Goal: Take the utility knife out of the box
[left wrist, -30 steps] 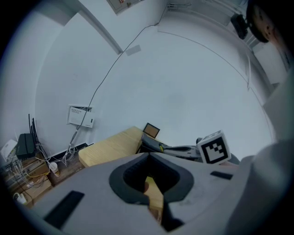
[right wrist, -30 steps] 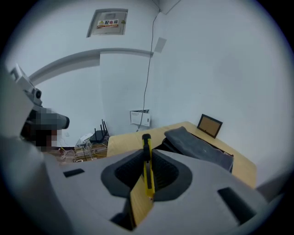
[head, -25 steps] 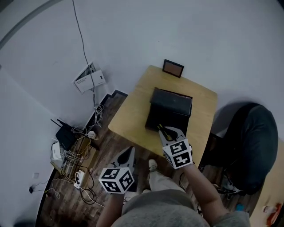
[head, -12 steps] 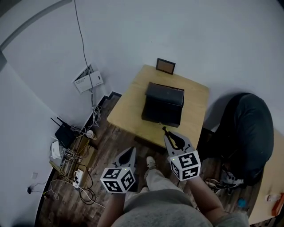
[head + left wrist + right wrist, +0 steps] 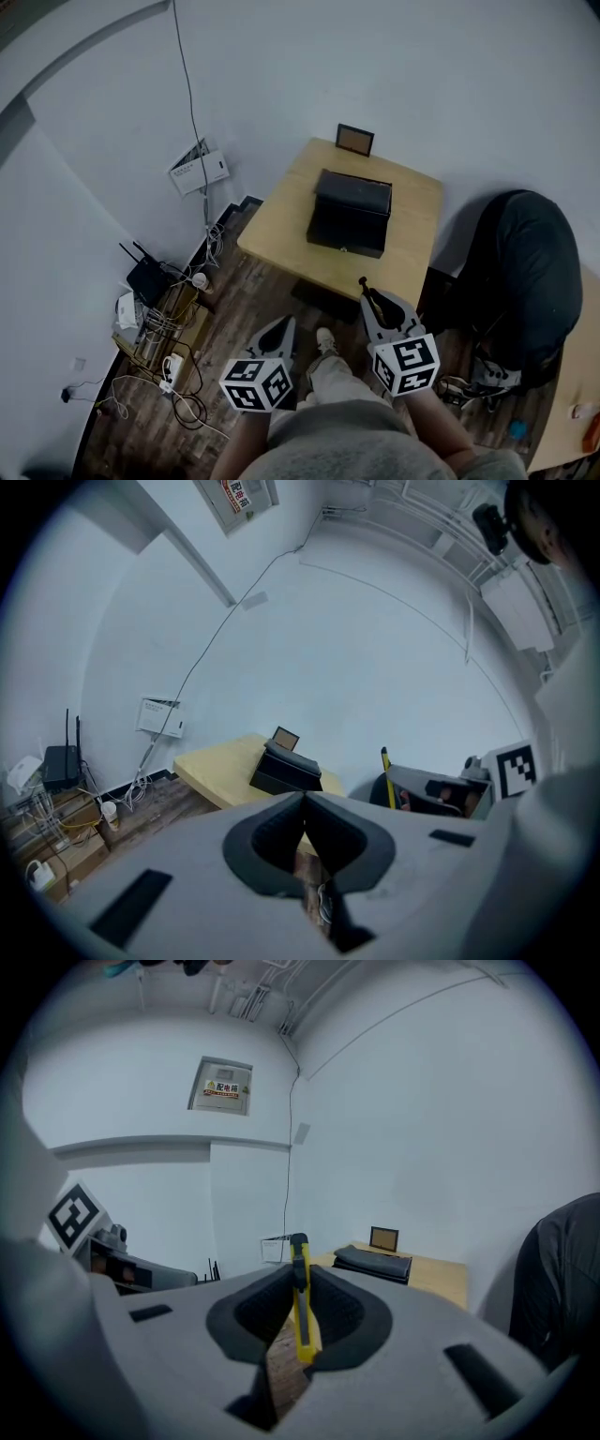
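Note:
A yellow utility knife [image 5: 300,1296] stands upright between the jaws of my right gripper [image 5: 302,1283], which is shut on it. In the head view the knife [image 5: 367,297] pokes out of the right gripper [image 5: 373,305], held off the near edge of the wooden table [image 5: 281,239]. The black box [image 5: 350,215] sits on that table, its lid down, and shows far ahead in both gripper views, black box [image 5: 373,1262] and black box [image 5: 285,769]. My left gripper [image 5: 277,334] hangs over the floor left of the right one, its jaws shut with nothing between them [image 5: 303,803].
A small framed picture [image 5: 355,140] stands at the table's far edge. A dark chair with a jacket [image 5: 525,281] is right of the table. Cables, a router [image 5: 146,278] and power strips lie on the floor at left. A person's legs [image 5: 328,375] are below.
Both grippers have pulled back from the table toward the person. The right one left the box's front edge with the knife still in it; the box now lies farther off.

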